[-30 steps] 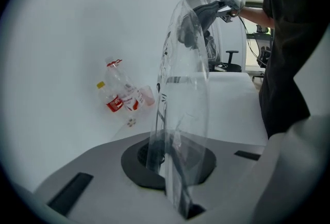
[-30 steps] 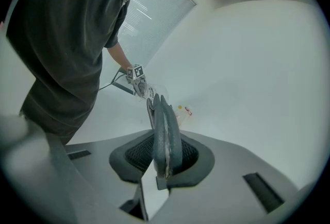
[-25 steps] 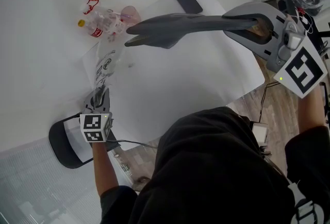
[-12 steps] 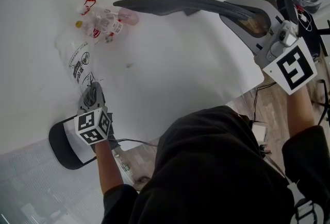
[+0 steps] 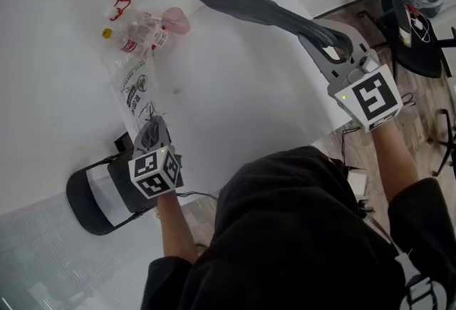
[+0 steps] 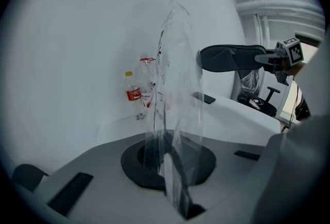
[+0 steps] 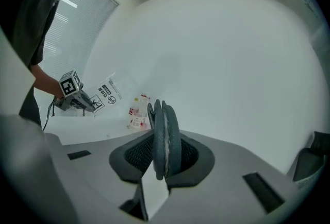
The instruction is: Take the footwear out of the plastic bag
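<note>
A pair of flat dark grey slippers (image 5: pixel 256 6), pressed sole to sole, hangs in the air over the white table (image 5: pixel 235 102), wholly outside the bag. My right gripper (image 5: pixel 332 46) is shut on their heel end; in the right gripper view the slippers (image 7: pixel 165 135) stand on edge between its jaws (image 7: pixel 162 169). The clear printed plastic bag (image 5: pixel 135 88) is limp and flat, stretching from the bottles to my left gripper (image 5: pixel 148 132), which is shut on its near end. In the left gripper view the bag (image 6: pixel 172 89) rises from the jaws (image 6: pixel 173 179).
Several small plastic bottles (image 5: pixel 139 29) stand at the table's far left. A flat black object (image 6: pixel 204 98) lies on the table beyond the slippers. A black chair (image 5: pixel 96 198) stands below the table's near edge, an office chair (image 5: pixel 417 31) at the right.
The right gripper has swung the slippers rightward and away from the bag, and has itself dropped nearer the table's right edge. The left gripper has shifted right, drawing the bag with it.
</note>
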`<state>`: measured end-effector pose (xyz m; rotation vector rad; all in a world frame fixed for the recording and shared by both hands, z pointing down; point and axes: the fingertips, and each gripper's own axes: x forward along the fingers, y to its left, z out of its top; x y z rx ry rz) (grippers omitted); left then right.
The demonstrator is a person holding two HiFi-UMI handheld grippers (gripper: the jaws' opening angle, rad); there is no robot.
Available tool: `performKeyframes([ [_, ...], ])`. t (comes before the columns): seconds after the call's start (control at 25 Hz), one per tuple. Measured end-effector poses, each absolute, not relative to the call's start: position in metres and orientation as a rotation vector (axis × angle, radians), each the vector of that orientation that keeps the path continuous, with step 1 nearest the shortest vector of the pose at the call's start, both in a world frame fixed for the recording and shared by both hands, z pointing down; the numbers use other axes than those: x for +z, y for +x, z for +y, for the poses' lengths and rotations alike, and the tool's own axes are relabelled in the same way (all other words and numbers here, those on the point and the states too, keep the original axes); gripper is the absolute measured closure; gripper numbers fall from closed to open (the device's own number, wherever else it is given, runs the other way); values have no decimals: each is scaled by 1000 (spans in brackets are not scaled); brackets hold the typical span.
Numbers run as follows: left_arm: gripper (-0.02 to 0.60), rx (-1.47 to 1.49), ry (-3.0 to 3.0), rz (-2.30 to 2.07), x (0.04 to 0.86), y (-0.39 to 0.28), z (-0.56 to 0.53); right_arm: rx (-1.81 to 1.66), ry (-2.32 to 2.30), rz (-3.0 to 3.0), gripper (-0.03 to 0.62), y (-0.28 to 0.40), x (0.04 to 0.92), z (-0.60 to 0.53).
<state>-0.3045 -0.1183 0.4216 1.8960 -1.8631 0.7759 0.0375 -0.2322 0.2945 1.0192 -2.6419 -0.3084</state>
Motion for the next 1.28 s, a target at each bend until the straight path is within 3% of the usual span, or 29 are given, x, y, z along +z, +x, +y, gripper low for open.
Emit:
performKeyframes([
  [0.32,558,768,1821,-1778,465,-278,-94,-177,1069,-2595,516,43,330,-221],
  [1.28,558,801,1857,-1734,470,-264,-91,-155,1027,-2593,516,40,341,-216],
])
